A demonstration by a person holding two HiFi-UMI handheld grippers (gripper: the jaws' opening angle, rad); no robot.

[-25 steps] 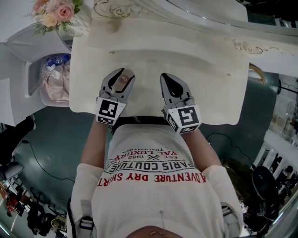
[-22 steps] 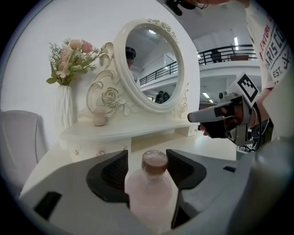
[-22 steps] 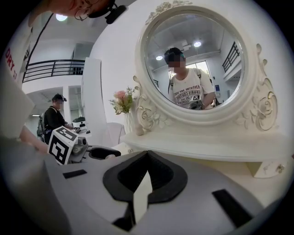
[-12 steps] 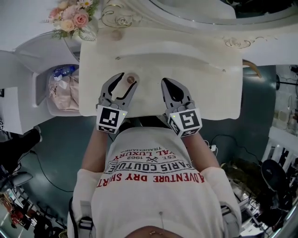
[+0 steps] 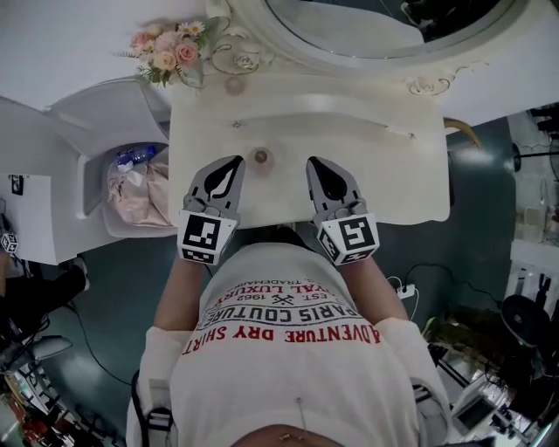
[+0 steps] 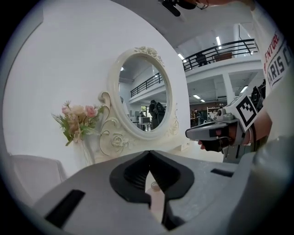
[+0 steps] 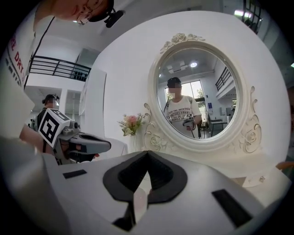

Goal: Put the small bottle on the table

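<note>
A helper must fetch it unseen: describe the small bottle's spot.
Find the cream dressing table under the oval mirror. On its top, left of centre toward the front, stands the small bottle. It is low, round and pinkish-brown, unlike the flower vase at the back left corner.

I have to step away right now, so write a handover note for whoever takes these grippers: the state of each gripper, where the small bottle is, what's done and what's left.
Left gripper: shut, empty, over the table's near part.
Right gripper: shut, empty, alongside it.
Small bottle: on the table, apparently upright, just ahead of the left gripper's tips and looking clear of both grippers.
Done: the bottle is on the table.
Left: probably nothing. Draw both grippers back without knocking the bottle.
</note>
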